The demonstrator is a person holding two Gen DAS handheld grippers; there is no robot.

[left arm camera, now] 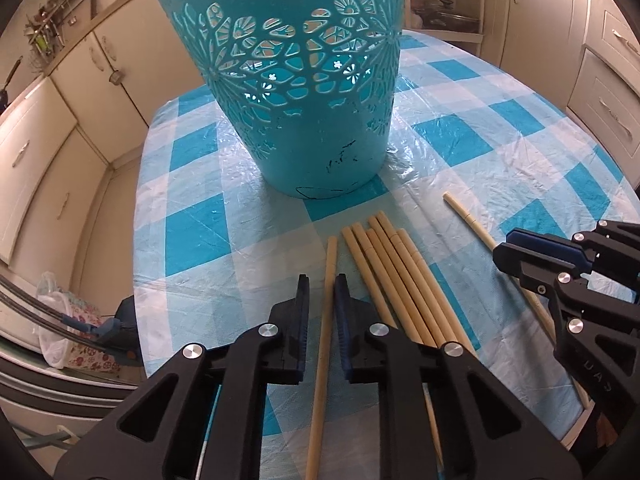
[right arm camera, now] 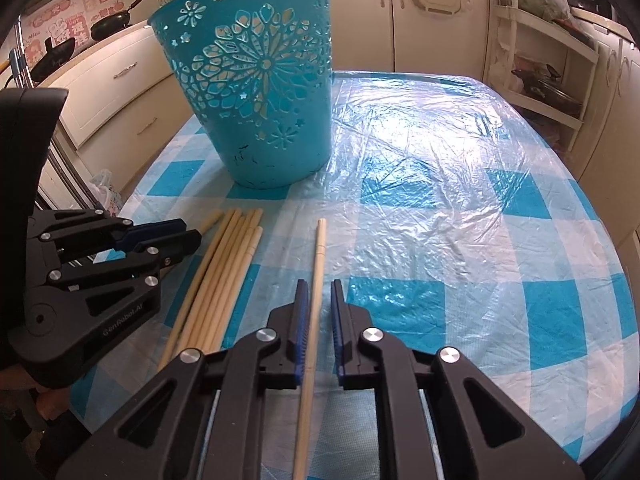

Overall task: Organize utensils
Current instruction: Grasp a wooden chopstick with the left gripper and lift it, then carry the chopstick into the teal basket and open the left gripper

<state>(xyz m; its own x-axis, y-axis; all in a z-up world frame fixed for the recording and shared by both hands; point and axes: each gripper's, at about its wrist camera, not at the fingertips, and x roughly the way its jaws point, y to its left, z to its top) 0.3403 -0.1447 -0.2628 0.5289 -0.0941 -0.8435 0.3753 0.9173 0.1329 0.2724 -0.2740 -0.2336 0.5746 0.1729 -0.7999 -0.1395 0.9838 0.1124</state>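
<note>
A turquoise perforated basket (left arm camera: 304,80) (right arm camera: 256,92) stands on the checked table. Several pale bamboo chopsticks (left arm camera: 396,280) (right arm camera: 224,276) lie bundled in front of it. In the left wrist view, one chopstick (left arm camera: 326,320) lies between the fingers of my left gripper (left arm camera: 322,284), which straddles it with a narrow gap on each side. In the right wrist view, another single chopstick (right arm camera: 316,280) lies between the fingers of my right gripper (right arm camera: 320,288), touching the left pad, with a gap to the right pad. Each gripper shows in the other's view: the right one (left arm camera: 508,248), the left one (right arm camera: 192,232).
The table (right arm camera: 460,200) has a blue and white checked cloth under clear plastic. Cream cabinets surround it. A shelf rack (right arm camera: 540,72) stands at the far right. Woks (right arm camera: 108,24) hang at the back left. A bag (left arm camera: 68,320) sits on the floor left of the table.
</note>
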